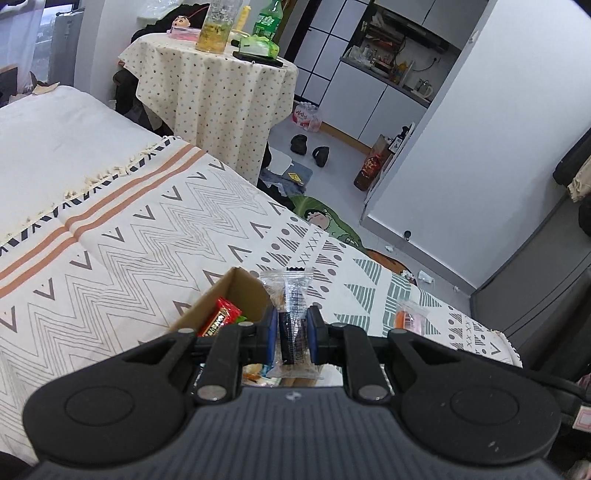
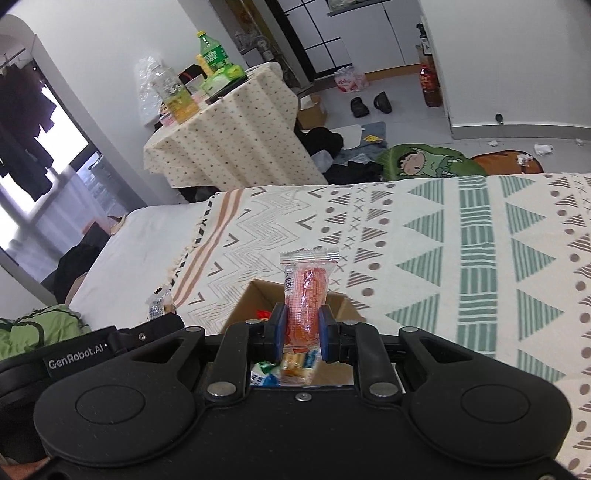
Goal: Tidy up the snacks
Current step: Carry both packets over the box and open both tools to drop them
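Low centre of the left wrist view: left gripper point(image 1: 292, 338), blue pads clamped on a clear snack packet with a dark printed seam point(image 1: 291, 314), packet upright, crimped top edge poking above the fingers. Just left of and behind those fingers, an open cardboard box point(image 1: 236, 288) resting on the patterned blanket point(image 1: 147, 240), a red wrapper point(image 1: 221, 317) showing inside. Lower right of the same frame, a small orange-and-pink packet point(image 1: 408, 315) lying on the blanket, apart from the box. Further up, a round table under a dotted cloth point(image 1: 221, 103) at upper centre, carrying a clear jar with yellow contents point(image 1: 216, 29) and a green bottle point(image 1: 269, 18); beyond it, toward the middle right, a pair of dark slippers point(image 1: 310, 147) on the pale floor. Low centre of the right wrist view: right gripper point(image 2: 302, 334), pads closed on an orange snack in clear wrap point(image 2: 306, 295), standing upright, directly over the same box point(image 2: 255, 299); more wrapped snacks point(image 2: 291, 365) visible below, between the gripper body and the fingers. Lower left there, the other gripper's black body with a small clear packet sticking up point(image 2: 157, 306). Upper centre, the clothed table again point(image 2: 229, 136); upper right, a green cartoon cushion point(image 2: 424, 158) on the floor past the blanket's far edge.
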A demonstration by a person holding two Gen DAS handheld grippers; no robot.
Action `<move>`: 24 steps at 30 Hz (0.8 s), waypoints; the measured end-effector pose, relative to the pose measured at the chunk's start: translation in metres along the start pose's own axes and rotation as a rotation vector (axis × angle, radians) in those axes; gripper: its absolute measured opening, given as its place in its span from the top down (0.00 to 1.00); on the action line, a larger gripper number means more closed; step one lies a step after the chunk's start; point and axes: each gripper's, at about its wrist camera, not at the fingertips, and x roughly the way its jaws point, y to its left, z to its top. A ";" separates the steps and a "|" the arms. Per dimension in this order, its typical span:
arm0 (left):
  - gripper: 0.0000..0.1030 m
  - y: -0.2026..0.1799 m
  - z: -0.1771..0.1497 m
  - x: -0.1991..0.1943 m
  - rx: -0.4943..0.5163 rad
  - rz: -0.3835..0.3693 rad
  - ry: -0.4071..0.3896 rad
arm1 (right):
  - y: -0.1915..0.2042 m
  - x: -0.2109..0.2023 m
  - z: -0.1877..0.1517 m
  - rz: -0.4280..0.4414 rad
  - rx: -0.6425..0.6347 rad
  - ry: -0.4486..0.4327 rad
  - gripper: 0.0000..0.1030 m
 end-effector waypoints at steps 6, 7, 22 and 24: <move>0.85 0.019 0.010 0.004 -0.011 -0.012 0.020 | 0.012 0.014 0.004 0.000 0.004 0.019 0.83; 0.85 0.021 0.011 0.005 -0.014 -0.014 0.024 | 0.014 0.017 0.003 -0.001 0.003 0.023 0.83; 0.85 0.066 0.015 0.039 -0.076 -0.038 0.098 | 0.023 0.057 0.001 -0.055 0.045 0.104 0.83; 0.85 0.071 0.015 0.043 -0.085 -0.042 0.105 | 0.023 0.062 0.000 -0.059 0.060 0.113 0.83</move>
